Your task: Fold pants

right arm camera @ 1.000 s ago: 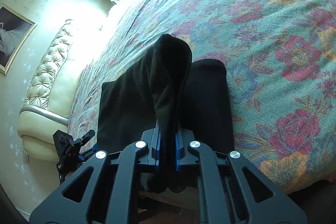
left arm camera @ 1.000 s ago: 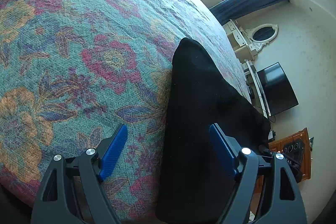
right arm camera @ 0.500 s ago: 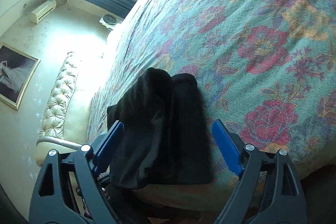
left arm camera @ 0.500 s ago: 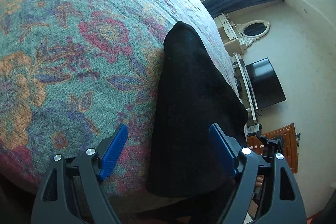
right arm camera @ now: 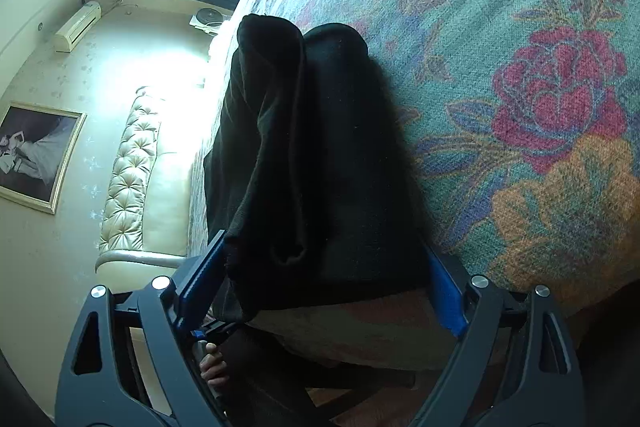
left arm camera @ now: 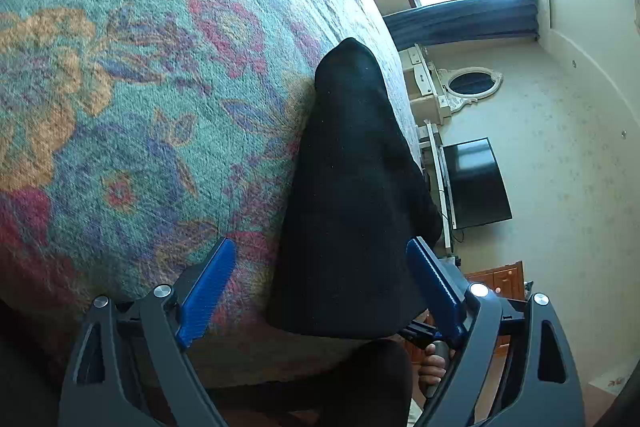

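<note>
Black pants (left arm camera: 352, 187) lie folded in a long stack near the edge of the bed with the floral bedspread (left arm camera: 140, 107). My left gripper (left arm camera: 322, 291) hovers at the stack's near end. Its jaws are opening, the cloth shows between them, and neither blue pad presses on it. In the right wrist view the pants (right arm camera: 340, 167) have a loose rumpled fold lying along their left side. My right gripper (right arm camera: 322, 287) stands open and low at the bed's edge. Its fingers (right arm camera: 200, 279) straddle the near end of the stack without gripping.
The bedspread (right arm camera: 540, 67) stretches far beyond the pants. Off the bed stand a tufted cream headboard (right arm camera: 132, 163), a framed picture (right arm camera: 36, 155), a television (left arm camera: 476, 183), a white dresser with an oval mirror (left arm camera: 472, 87) and a wooden cabinet (left arm camera: 504, 279). A hand (left arm camera: 434, 363) shows below.
My right gripper let go of the raised fold, opened wide and sank toward the bed's edge. The fold dropped onto the stack. The left gripper rolled a little and its jaws widened slightly.
</note>
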A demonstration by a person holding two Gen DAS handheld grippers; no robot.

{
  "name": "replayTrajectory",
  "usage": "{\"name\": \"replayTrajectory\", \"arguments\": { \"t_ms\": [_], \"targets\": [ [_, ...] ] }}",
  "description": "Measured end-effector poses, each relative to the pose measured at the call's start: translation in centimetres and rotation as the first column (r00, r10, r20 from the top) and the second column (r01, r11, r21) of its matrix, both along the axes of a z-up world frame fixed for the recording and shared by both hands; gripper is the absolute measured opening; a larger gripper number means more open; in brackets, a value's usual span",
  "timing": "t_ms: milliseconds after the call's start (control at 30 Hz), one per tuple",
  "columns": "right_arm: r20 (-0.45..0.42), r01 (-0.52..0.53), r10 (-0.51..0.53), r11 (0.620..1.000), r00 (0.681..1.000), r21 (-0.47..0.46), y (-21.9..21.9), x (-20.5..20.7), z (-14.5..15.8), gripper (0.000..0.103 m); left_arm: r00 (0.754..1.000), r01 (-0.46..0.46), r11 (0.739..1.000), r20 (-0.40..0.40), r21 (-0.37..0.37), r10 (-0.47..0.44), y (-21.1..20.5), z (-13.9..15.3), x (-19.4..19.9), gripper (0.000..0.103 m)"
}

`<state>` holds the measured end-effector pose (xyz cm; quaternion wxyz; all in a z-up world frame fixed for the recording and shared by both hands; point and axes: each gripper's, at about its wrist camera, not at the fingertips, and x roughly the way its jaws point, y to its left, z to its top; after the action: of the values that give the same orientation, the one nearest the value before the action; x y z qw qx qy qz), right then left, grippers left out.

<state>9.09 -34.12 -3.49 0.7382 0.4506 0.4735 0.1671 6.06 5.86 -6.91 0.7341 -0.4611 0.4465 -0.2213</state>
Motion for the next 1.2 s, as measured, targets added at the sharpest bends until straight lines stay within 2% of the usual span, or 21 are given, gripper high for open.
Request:
{"name": "replayTrajectory", "arguments": {
  "t_ms": [67,167,200,267,300,333,400,500,600,700,733,767,800,833,867,900,967,1033,1133,1200],
  "targets": [
    [-0.003,-0.008,0.008,0.999,1.0,-0.035,0.3,-0.2,0.3,0.071,1.0,0.002,0.999,-0.014,-0.043,-0.003,-0.5,-0.1,0.0,0.086],
    [-0.011,-0.006,0.005,0.999,1.0,-0.04,-0.2,-0.3,0.1,0.06,0.998,0.045,0.995,-0.045,-0.089,-0.049,-0.8,-0.5,0.8,0.086],
    [-0.012,-0.004,0.003,0.999,1.0,-0.044,-0.4,-0.4,0.0,0.058,0.997,0.056,0.995,-0.046,-0.087,-0.061,-1.1,-0.5,0.8,0.086],
    [-0.005,-0.01,0.01,0.998,1.0,-0.055,-0.5,-0.6,-0.1,0.045,0.996,0.075,0.996,-0.033,-0.051,-0.077,-1.4,-0.3,1.2,0.086],
    [0.003,-0.01,0.01,0.999,1.0,-0.051,-0.6,-0.7,-0.2,0.042,0.996,0.081,0.996,-0.031,-0.037,-0.082,-1.5,-0.2,1.3,0.084],
    [0.009,-0.012,0.012,0.999,1.0,-0.042,-0.6,-0.7,-0.1,0.038,0.996,0.079,0.997,-0.036,-0.018,-0.08,-1.5,-0.1,1.3,0.07],
    [0.016,-0.019,0.02,0.999,1.0,-0.039,-0.5,-0.8,0.1,0.036,0.994,0.091,0.994,-0.063,0.057,-0.087,-1.8,-0.3,1.4,0.051],
    [0.005,-0.012,0.012,1.0,1.0,0.011,-1.1,-0.9,-0.6,0.035,0.993,0.109,0.988,-0.057,0.109,-0.103,-1.6,-0.5,1.3,0.044],
    [-0.008,-0.002,0.002,0.997,1.0,0.073,-1.8,-1.1,-1.8,0.035,0.992,0.125,0.983,-0.046,0.136,-0.12,-1.6,-0.6,1.3,0.044],
    [-0.015,-0.012,0.014,0.992,1.0,0.123,-2.4,-1.3,-2.5,0.044,0.99,0.143,0.985,-0.017,0.1,-0.142,-1.5,-0.9,1.2,0.047],
    [-0.018,-0.021,0.023,0.992,1.0,0.127,-2.6,-1.3,-2.3,0.051,0.989,0.146,0.986,-0.015,0.077,-0.145,-1.1,-1.0,1.1,0.047],
    [-0.017,-0.023,0.025,0.993,1.0,0.112,-2.7,-1.5,-1.7,0.063,0.989,0.148,0.987,-0.019,0.063,-0.147,-0.5,-0.9,0.9,0.047],
    [-0.003,-0.018,0.018,0.997,1.0,0.072,-3.1,-1.7,-0.9,0.07,0.989,0.15,0.986,-0.019,0.067,-0.149,0.0,-0.6,0.7,0.05],
    [0.023,-0.013,0.013,1.0,1.0,0.012,-3.4,-1.8,0.3,0.085,0.988,0.152,0.986,-0.003,0.069,-0.152,0.7,0.0,0.3,0.061],
    [0.052,-0.013,0.016,0.999,0.999,-0.044,-3.6,-1.6,1.5,0.091,0.988,0.147,0.987,0.03,0.071,-0.15,1.4,0.8,-0.1,0.067],
    [0.08,-0.025,0.031,0.996,0.996,-0.084,-3.8,-1.2,2.4,0.091,0.987,0.137,0.988,0.07,0.075,-0.143,2.2,1.7,-0.4,0.075],
    [0.113,-0.053,0.066,0.993,0.991,-0.108,-3.9,0.3,3.4,0.092,0.979,0.131,0.985,0.144,0.109,-0.146,3.2,3.4,-0.4,0.079],
    [0.135,-0.081,0.093,0.993,0.987,-0.09,-3.6,2.5,3.5,0.092,0.97,0.119,0.979,0.191,0.167,-0.151,4.0,4.3,0.7,0.081],
    [0.106,-0.141,0.15,0.986,0.983,-0.09,-2.7,6.1,2.0,0.092,0.967,0.122,0.969,0.194,0.214,-0.165,4.1,3.8,3.7,0.081],
    [0.092,-0.166,0.17,0.985,0.981,-0.048,-2.1,8.1,0.8,0.092,0.971,0.127,0.97,0.172,0.206,-0.164,3.6,2.8,5.8,0.081]
  ]
}}
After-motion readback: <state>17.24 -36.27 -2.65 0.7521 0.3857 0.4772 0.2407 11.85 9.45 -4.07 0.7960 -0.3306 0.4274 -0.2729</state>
